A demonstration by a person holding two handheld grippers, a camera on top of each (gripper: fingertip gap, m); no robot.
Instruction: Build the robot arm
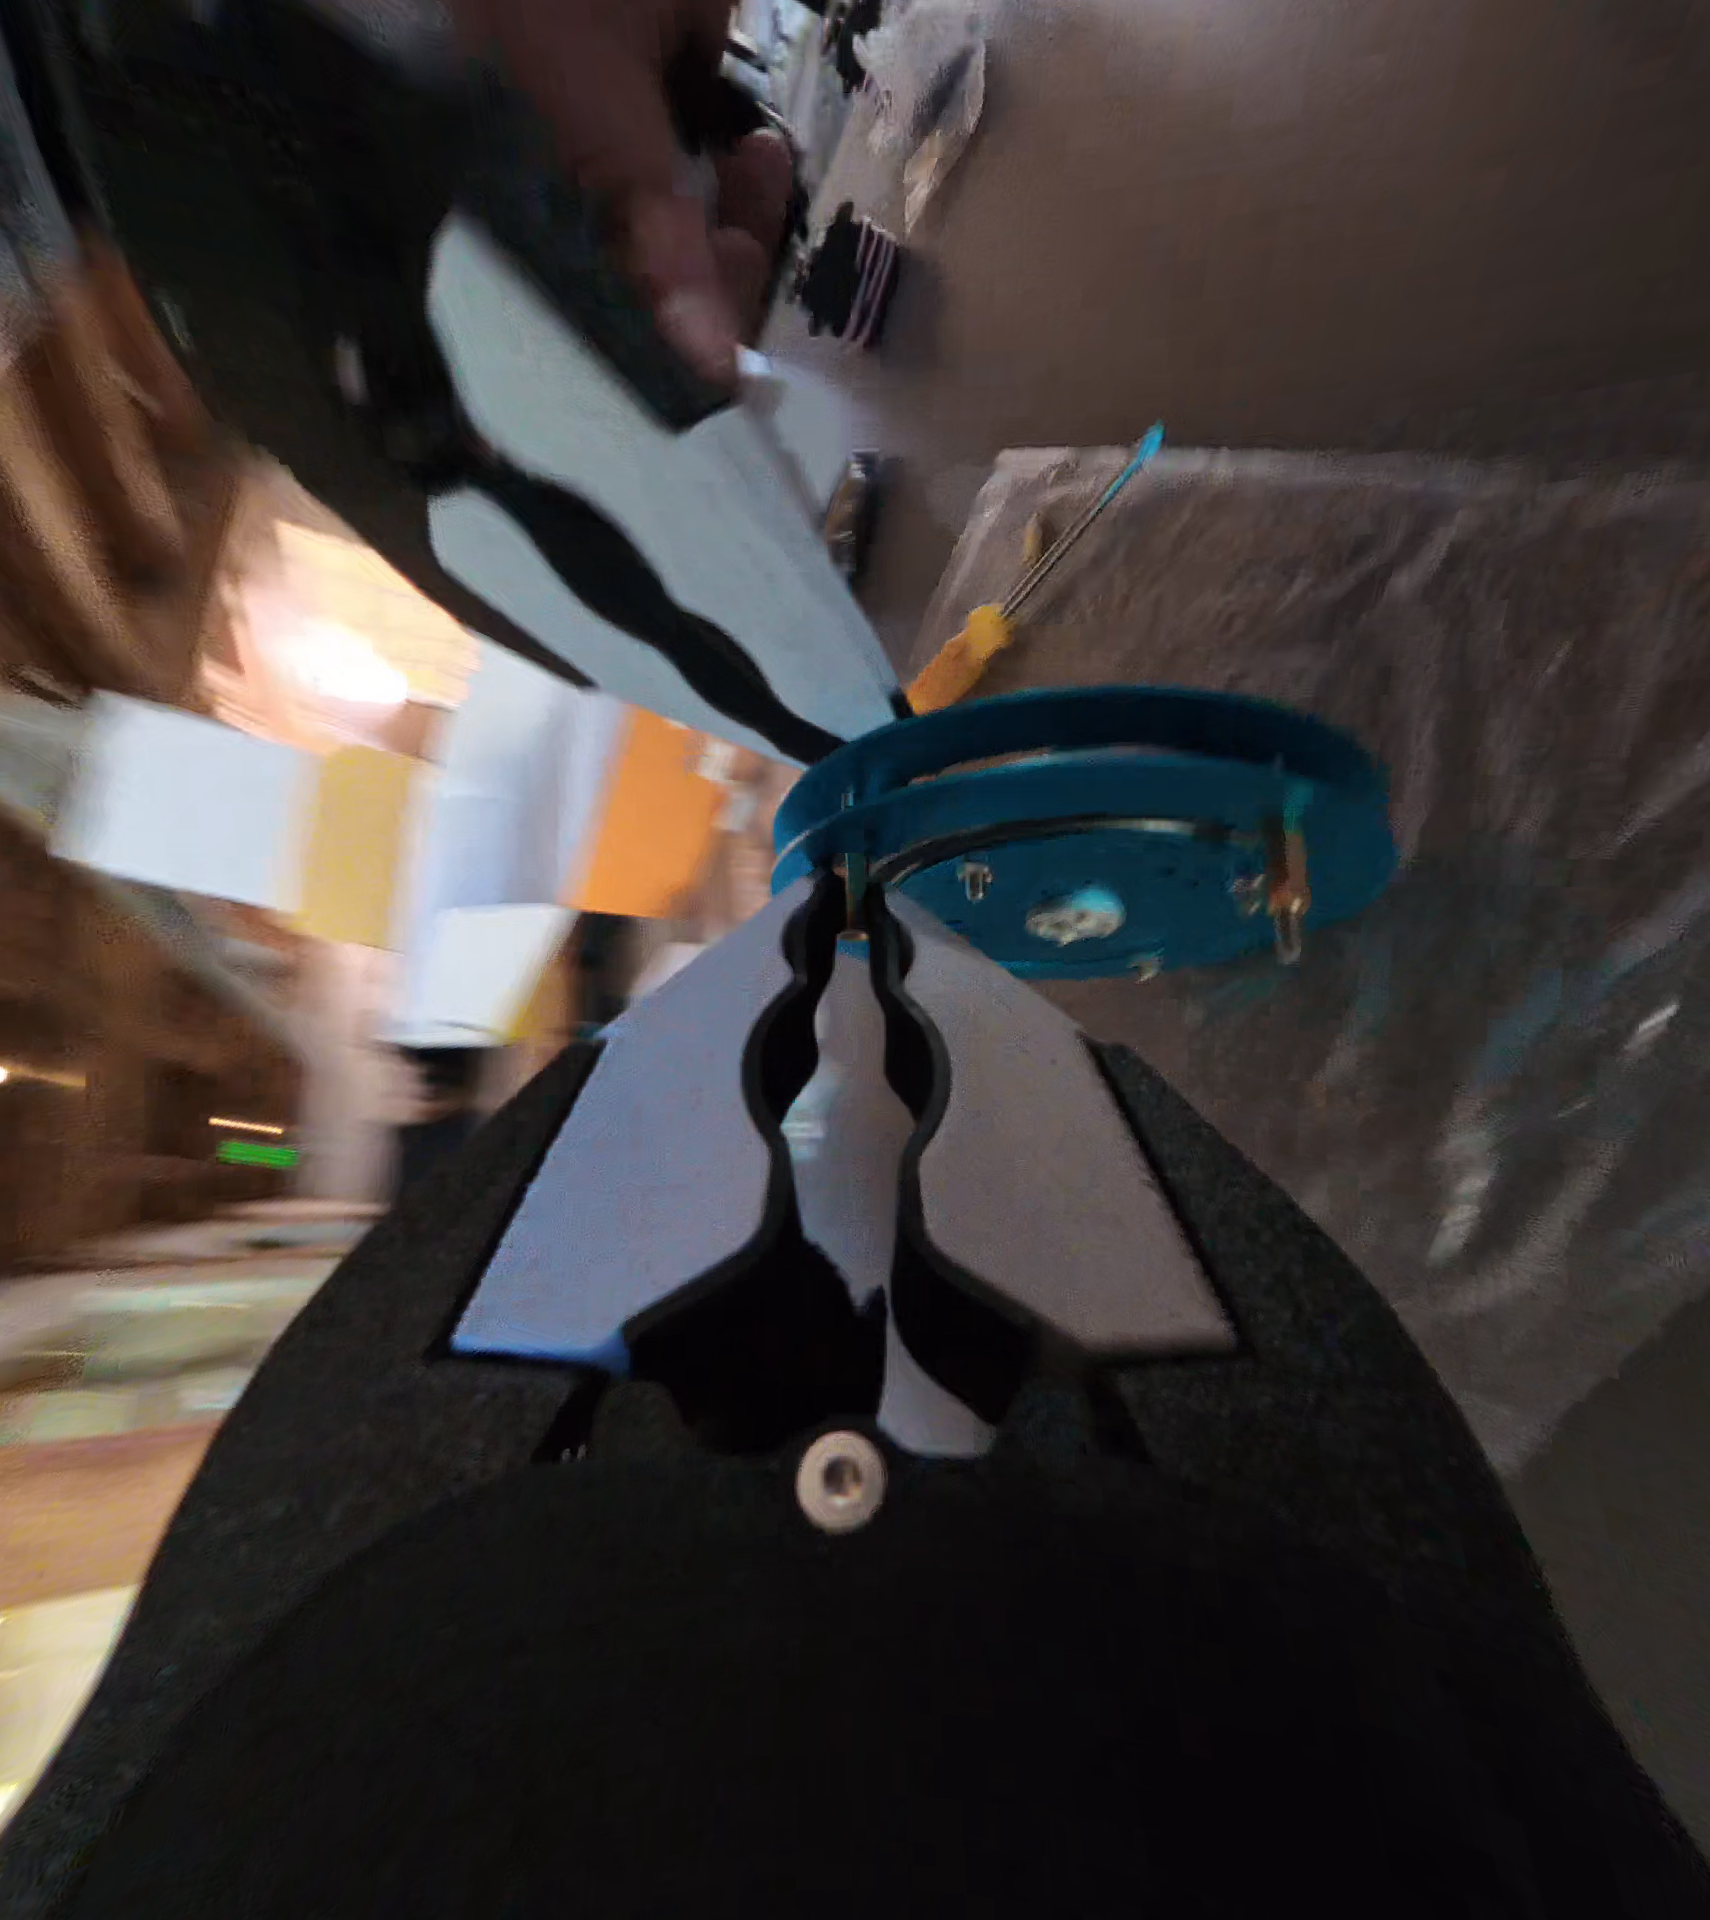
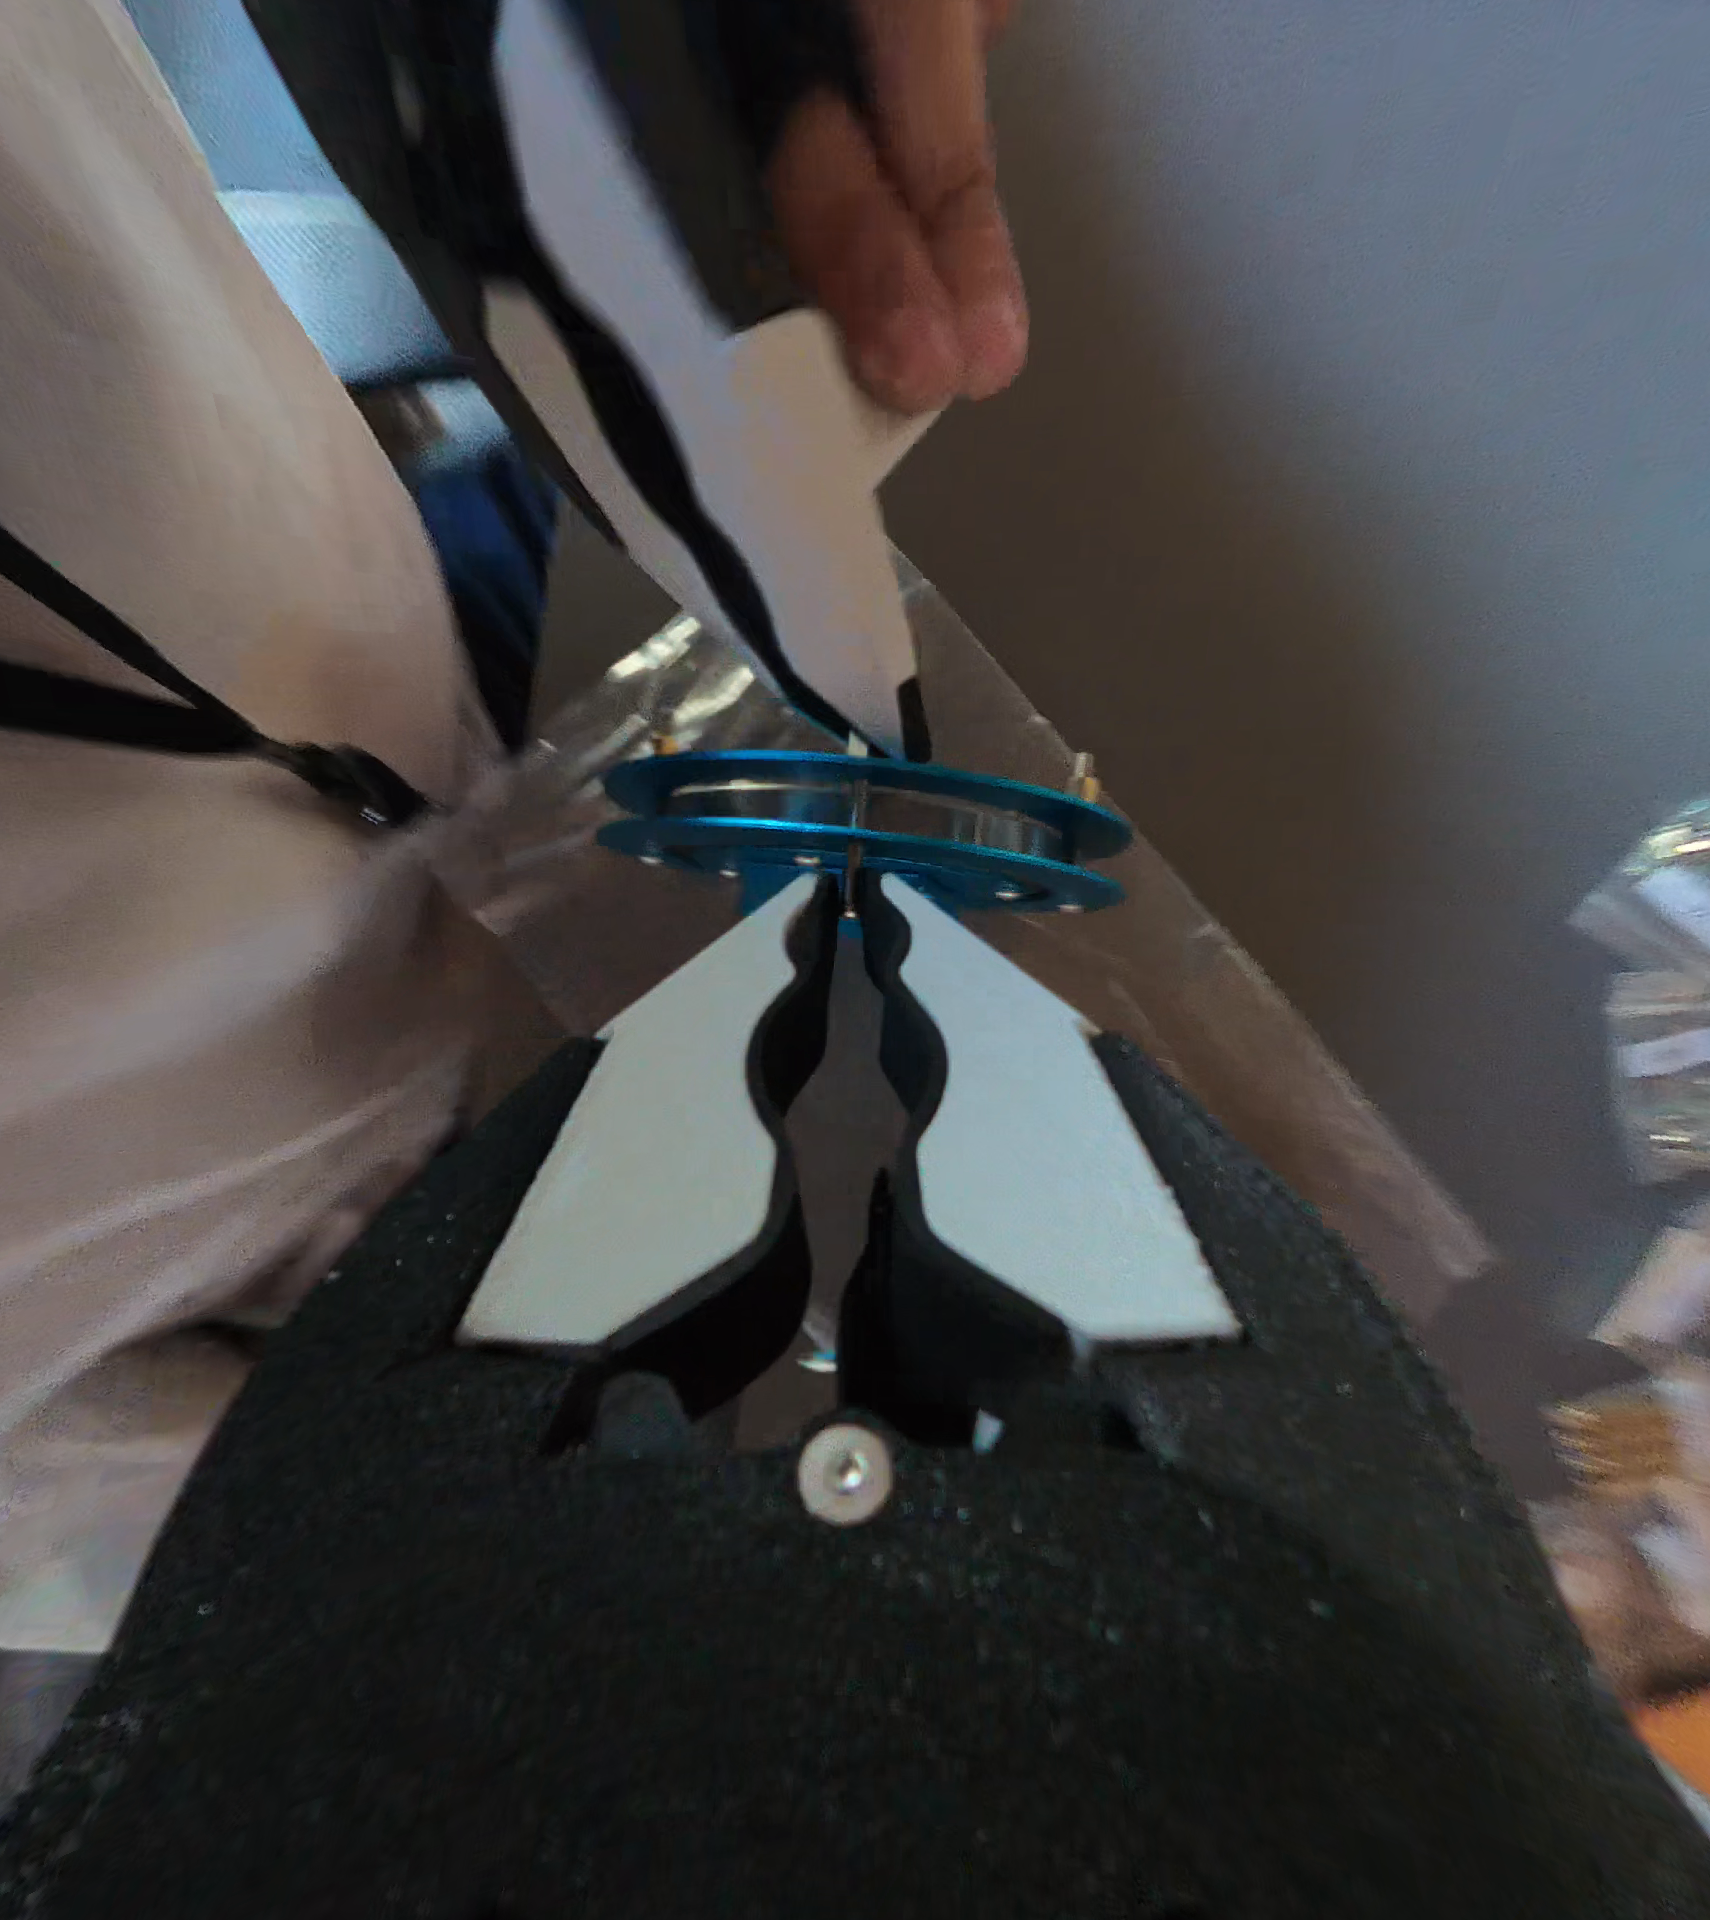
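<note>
A blue assembly of two round plates (image 1: pixel 1090 821) joined by small metal posts is held in the air, edge on. My left gripper (image 1: pixel 856 914) is shut on a post at its near rim. My right gripper (image 1: pixel 846 727) comes in from the upper left and grips the rim of the upper plate, with a person's hand (image 1: pixel 664 208) on it. In the right wrist view the right gripper (image 2: pixel 851 904) is shut on a thin post at the rim of the blue plates (image 2: pixel 861 831). The left gripper (image 2: pixel 882 732) meets the far rim from above.
A yellow-handled screwdriver (image 1: pixel 965 655) lies behind the plates on a crinkled clear plastic sheet (image 1: pixel 1453 727) over a brown table (image 1: pixel 1350 260). Small bagged parts (image 1: pixel 861 270) lie farther off. A person's light shirt (image 2: pixel 155 831) fills the left of the right wrist view. Less than 4 cm separates the two grippers' tips.
</note>
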